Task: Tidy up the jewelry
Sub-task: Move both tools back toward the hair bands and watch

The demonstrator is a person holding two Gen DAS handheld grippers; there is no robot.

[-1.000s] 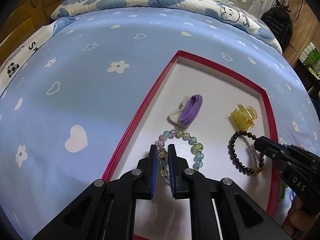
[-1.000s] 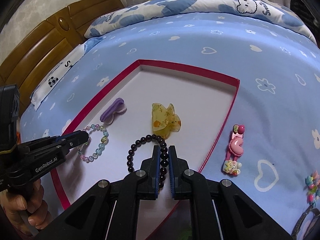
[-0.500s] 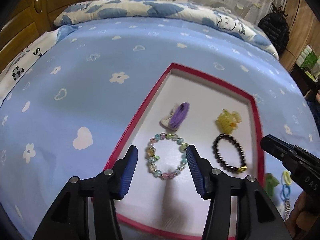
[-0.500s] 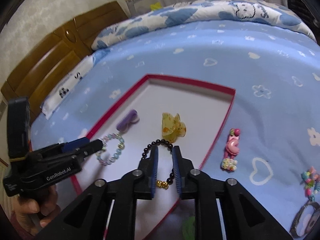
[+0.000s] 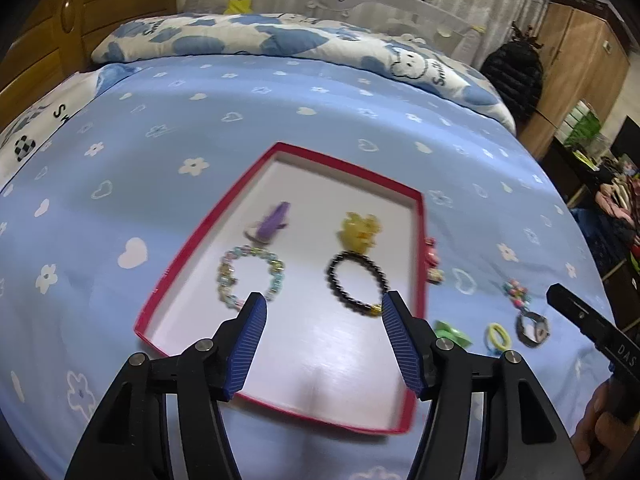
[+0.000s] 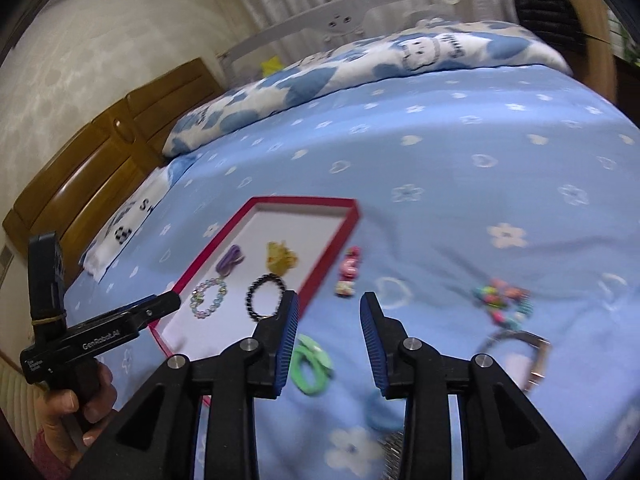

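Note:
A red-rimmed tray point(image 5: 200, 236) point(image 6: 224, 236) lies on the bed. In it lie a pastel bead bracelet point(image 5: 250, 276) point(image 6: 209, 298), a black bead bracelet point(image 5: 356, 282) point(image 6: 266, 294), a purple hair tie point(image 5: 272, 222) point(image 6: 231, 259) and a yellow claw clip point(image 5: 358, 230) point(image 6: 280, 258). My left gripper point(image 5: 322, 310) is open and empty above the tray's near end. My right gripper point(image 6: 329, 308) is open and empty above the sheet, right of the tray. On the sheet lie a pink clip point(image 6: 349, 270), a green hair tie point(image 6: 312, 364), a colourful bead piece point(image 6: 502, 300) and a watch point(image 6: 520, 344).
The blue bed sheet point(image 5: 200, 112) with hearts and flowers spreads all around. A folded quilt point(image 5: 260, 40) lies at the far end. A wooden headboard point(image 6: 80, 176) stands at the left. A small yellow ring point(image 5: 498, 334) lies near the watch point(image 5: 532, 326).
Both grippers have opened, let go of the two bracelets in the tray and pulled back and up. The right gripper has swung right, over the loose items on the sheet.

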